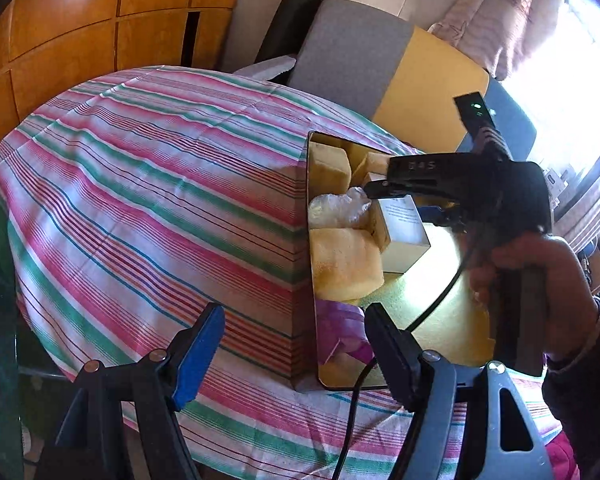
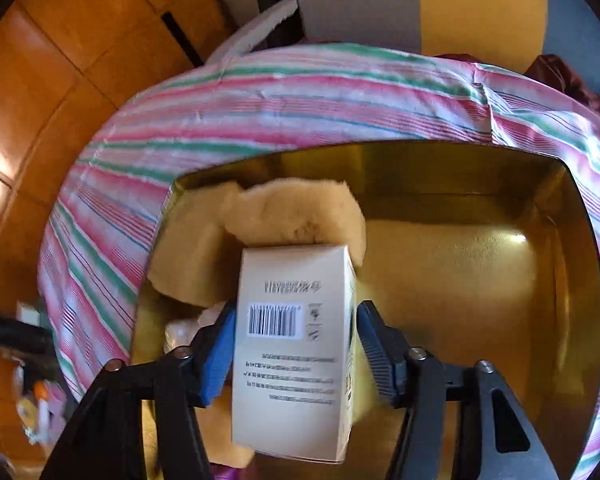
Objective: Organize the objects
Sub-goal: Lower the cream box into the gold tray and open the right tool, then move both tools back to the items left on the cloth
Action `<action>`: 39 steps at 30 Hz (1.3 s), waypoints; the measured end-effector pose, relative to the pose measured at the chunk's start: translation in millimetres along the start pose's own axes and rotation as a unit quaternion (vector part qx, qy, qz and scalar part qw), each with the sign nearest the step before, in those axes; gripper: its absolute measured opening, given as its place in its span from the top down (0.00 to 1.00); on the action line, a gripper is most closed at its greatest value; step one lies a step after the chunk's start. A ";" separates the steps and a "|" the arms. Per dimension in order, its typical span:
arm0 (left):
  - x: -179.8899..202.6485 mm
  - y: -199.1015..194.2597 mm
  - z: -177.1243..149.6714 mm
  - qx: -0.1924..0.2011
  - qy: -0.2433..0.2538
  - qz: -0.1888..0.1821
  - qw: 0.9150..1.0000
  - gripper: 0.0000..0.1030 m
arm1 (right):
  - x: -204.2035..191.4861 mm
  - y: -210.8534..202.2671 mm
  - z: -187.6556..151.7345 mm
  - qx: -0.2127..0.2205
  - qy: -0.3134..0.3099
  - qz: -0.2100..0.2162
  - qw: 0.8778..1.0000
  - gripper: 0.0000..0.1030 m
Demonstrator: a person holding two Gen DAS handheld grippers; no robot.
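An open gold tin (image 1: 307, 184) stands on the striped cloth. Inside it lie yellow sponges (image 1: 344, 268), a crumpled clear bag (image 1: 336, 208), a purple wrapper (image 1: 346, 322) and a white carton (image 1: 402, 226). My right gripper (image 1: 382, 191) reaches into the tin from the right, over the carton. In the right wrist view the barcoded carton (image 2: 296, 280) stands between the right gripper's (image 2: 296, 310) blue and black pads, with a dark gap at the right pad. It leans on a sponge (image 2: 300, 212). My left gripper (image 1: 295, 314) hovers open and empty at the tin's near left corner.
The tin's right half (image 2: 460, 280) is bare gold floor. A person's hand (image 1: 540, 276) grips the right tool, and a black cable (image 1: 440, 300) trails over the tin. A grey and yellow chair back (image 1: 352, 52) and wooden cabinets (image 1: 80, 32) stand behind the table.
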State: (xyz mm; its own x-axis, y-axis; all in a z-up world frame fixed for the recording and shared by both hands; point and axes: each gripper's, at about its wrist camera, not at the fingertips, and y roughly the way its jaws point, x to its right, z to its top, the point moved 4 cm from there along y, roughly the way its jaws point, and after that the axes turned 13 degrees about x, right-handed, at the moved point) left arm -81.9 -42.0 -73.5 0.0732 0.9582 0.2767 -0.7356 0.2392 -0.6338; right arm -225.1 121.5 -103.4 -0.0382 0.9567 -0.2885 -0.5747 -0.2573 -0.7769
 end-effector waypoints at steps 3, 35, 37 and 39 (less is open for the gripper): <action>-0.6 -3.0 2.4 0.006 0.002 0.004 1.000 0.29 | 3.2 -10.1 -2.0 0.007 0.013 0.017 1.000 0.34; 113.6 -40.0 -3.1 0.046 0.160 -0.035 0.985 0.29 | 171.0 -204.7 -91.8 0.141 -0.044 -0.093 0.985 0.14; 127.4 -38.7 -6.6 0.042 0.172 -0.046 0.983 0.30 | 197.0 -218.0 -90.6 0.150 -0.025 -0.113 0.982 0.13; 141.2 -35.0 -10.1 0.032 0.184 -0.058 0.981 0.33 | 225.1 -233.5 -88.1 0.162 -0.004 -0.135 0.978 0.11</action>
State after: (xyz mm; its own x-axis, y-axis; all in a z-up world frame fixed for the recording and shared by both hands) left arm -39.1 86.5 -19.5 0.3876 0.9201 0.0572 -0.7475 0.3500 -0.5646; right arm -27.5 384.9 -36.3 0.1451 0.9851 -0.0920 -0.7932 0.0603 -0.6059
